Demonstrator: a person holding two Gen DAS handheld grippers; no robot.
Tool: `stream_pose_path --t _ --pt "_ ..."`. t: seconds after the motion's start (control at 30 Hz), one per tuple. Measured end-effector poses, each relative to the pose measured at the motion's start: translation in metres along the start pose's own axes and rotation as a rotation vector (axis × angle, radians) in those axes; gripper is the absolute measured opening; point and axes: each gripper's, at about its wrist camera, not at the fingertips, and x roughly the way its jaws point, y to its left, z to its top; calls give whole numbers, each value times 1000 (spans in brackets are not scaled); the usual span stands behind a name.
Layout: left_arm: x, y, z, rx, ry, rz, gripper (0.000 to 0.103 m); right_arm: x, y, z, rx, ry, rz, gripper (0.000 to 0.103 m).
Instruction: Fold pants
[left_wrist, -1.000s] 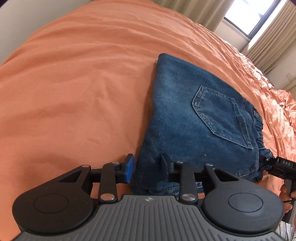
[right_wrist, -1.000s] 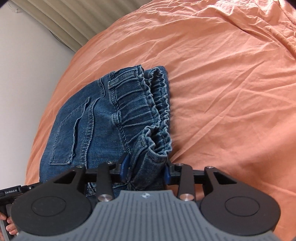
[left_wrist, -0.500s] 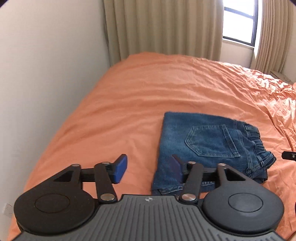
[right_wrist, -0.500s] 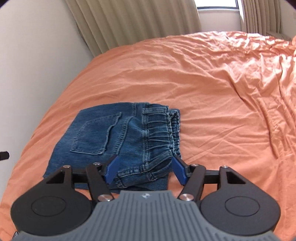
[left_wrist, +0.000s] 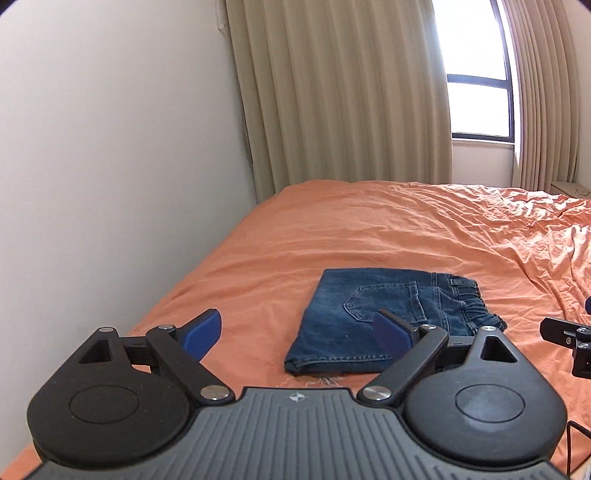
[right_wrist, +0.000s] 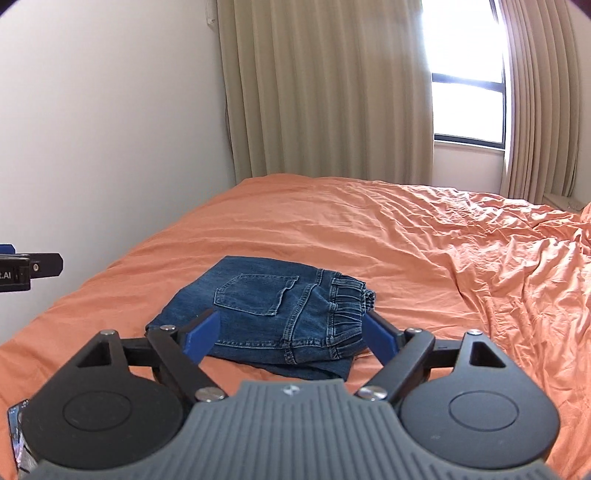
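The blue denim pants (left_wrist: 373, 314) lie folded into a compact rectangle on the orange bed, back pocket up, elastic waistband at the right. In the right wrist view the same pants (right_wrist: 273, 314) sit just beyond the fingers. My left gripper (left_wrist: 301, 328) hangs above and short of the pants, its jaws opening wide with nothing between the blue pads (left_wrist: 201, 332). My right gripper (right_wrist: 291, 332) is likewise raised, jaws opening, clear of the denim. Each gripper shows at the edge of the other's view.
The orange bedspread (left_wrist: 406, 229) is smooth at the left and wrinkled at the right (right_wrist: 498, 258). A white wall (left_wrist: 110, 166) runs along the bed's left side. Beige curtains (right_wrist: 325, 92) and a bright window (right_wrist: 469, 110) stand behind the bed.
Both grippers let go of the pants, opened wide and drew back and upward. The views tilted up from the denim to show wall, curtains and window. The pants stay folded.
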Motion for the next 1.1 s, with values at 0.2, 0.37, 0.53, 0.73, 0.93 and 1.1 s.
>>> stream_pose_path --t 0.2,0.37,0.53,0.73,0.93,1.1 --pt "16 -13 -28 -47 104 -38 103 -5 15 -35 -27 7 -24 80" --pt "23 -21 -49 -26 178 -24 103 4 18 -49 5 46 -2 80" --pt "18 -18 -54 -21 181 -19 103 5 22 -47 -1 35 4 80" --pt "17 -16 -53 -33 182 -19 103 0 23 -42 -3 10 11 80" --pt "17 -17 -53 -27 190 -15 103 -1 21 -38 -3 -2 16 80" --pt "18 -17 -52 -24 190 -14 103 -2 20 -38 -6 -3 17 80"
